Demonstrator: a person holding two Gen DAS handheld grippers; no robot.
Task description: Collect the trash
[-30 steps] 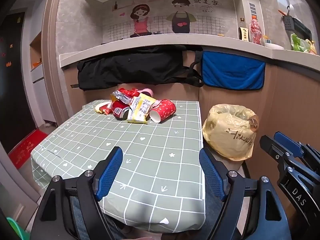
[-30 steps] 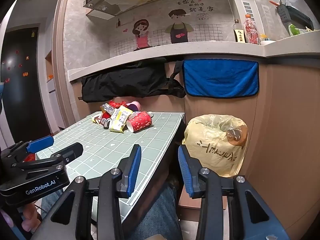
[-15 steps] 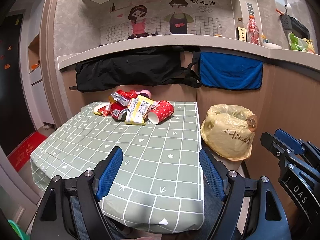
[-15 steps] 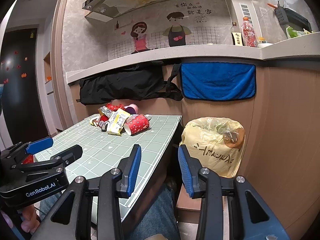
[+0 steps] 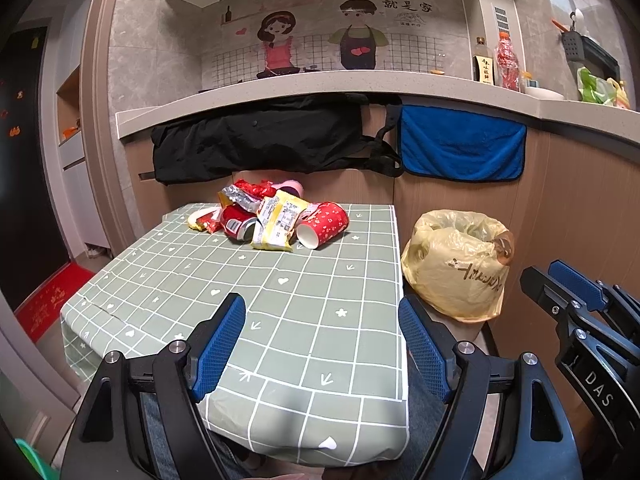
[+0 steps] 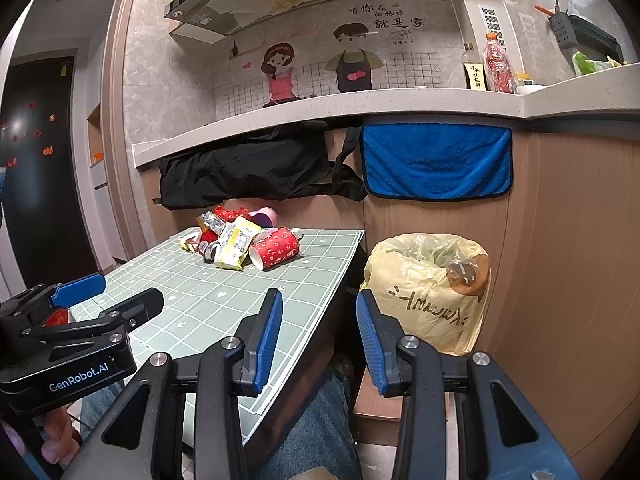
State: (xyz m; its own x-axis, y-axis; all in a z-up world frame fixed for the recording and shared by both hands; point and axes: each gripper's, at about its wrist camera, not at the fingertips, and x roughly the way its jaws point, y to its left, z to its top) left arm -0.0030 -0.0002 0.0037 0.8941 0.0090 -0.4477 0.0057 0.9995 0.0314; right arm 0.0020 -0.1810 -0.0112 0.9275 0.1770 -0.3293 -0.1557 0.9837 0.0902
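Observation:
A heap of trash lies at the far end of the green checked table [image 5: 280, 320]: a red paper cup [image 5: 324, 225] on its side, a yellow snack wrapper [image 5: 276, 224], a red can [image 5: 236, 222] and foil wrappers [image 5: 236, 198]. The cup [image 6: 276, 248] and wrapper [image 6: 236, 242] also show in the right wrist view. A bin lined with a yellow bag [image 5: 456, 264] [image 6: 428, 292] stands right of the table. My left gripper [image 5: 322, 344] is open and empty over the near table edge. My right gripper [image 6: 318, 340] is open and empty, between table and bin.
A counter [image 5: 320, 84] overhangs the far end of the table, with a black garment [image 5: 260, 140] and a blue towel [image 5: 460, 144] hanging below it. Bottles [image 5: 506, 60] stand on the counter. A wooden panel wall [image 6: 580, 260] is right of the bin. My jeans-clad legs [image 6: 316, 432] are below.
Both grippers have drifted slightly; the view has shifted a little upward and the trash heap sits marginally lower and farther. Nothing was taken hold of.

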